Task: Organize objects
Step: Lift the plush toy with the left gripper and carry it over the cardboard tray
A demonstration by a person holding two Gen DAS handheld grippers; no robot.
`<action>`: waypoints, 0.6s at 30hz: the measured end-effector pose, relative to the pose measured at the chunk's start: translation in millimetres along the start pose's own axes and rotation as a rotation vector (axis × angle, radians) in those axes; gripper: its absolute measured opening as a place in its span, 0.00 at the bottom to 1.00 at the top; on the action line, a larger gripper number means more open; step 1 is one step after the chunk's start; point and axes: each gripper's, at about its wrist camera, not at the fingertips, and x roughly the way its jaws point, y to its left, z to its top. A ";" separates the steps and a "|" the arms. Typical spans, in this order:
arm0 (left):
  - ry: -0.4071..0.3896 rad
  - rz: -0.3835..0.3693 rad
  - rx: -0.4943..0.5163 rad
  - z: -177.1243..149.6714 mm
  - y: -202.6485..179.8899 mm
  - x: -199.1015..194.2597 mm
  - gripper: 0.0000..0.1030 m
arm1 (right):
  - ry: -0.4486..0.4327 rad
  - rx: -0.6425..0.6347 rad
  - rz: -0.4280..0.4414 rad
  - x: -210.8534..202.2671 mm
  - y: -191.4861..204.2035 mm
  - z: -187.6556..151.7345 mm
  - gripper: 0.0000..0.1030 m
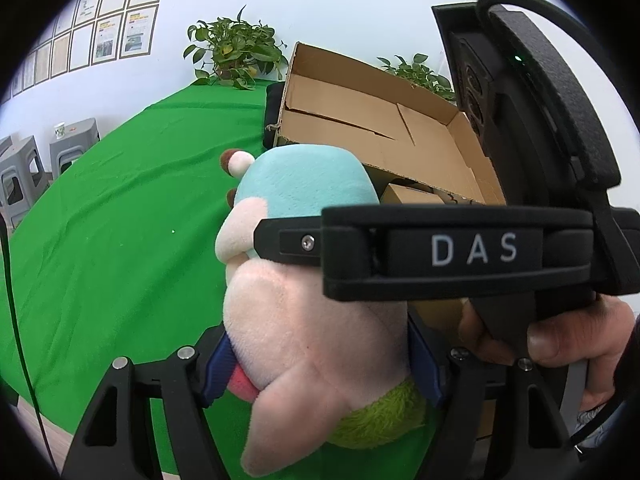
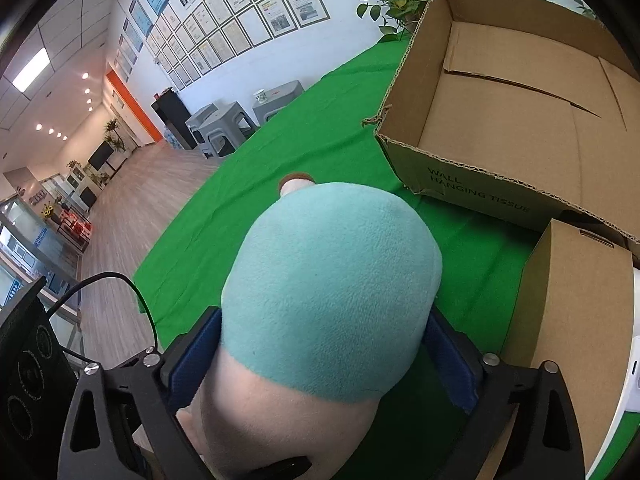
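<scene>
Both grippers — left gripper (image 1: 320, 364), right gripper (image 2: 324, 352) — clamped on fuzzy rounded plush toy (image 2: 332, 300), corrugated cardboard box (image 2: 520, 92) nearby

An open-plan office or company showroom: rows of framed certificates (image 2: 236, 12) line a white wall above grey plastic stools (image 2: 224, 128), while a counter (image 2: 320, 120) draped in green cloth carries potted plants (image 1: 236, 52). Beyond it, a wood-floored corridor (image 2: 132, 192) runs past glass partitions and display shelves under recessed ceiling lights (image 2: 30, 68).
</scene>
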 end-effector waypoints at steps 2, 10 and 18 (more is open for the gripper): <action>-0.011 0.015 0.016 0.1 -3.5 -3.0 0.71 | -0.008 0.002 0.012 -1.8 0.1 -1.2 0.84; -0.064 0.037 0.084 8.3 -25.5 -15.7 0.71 | -0.098 0.005 0.059 -29.5 -3.1 -0.4 0.77; -0.237 0.038 0.174 80.5 -58.8 -30.8 0.70 | -0.268 -0.081 0.005 -96.7 -5.3 58.1 0.74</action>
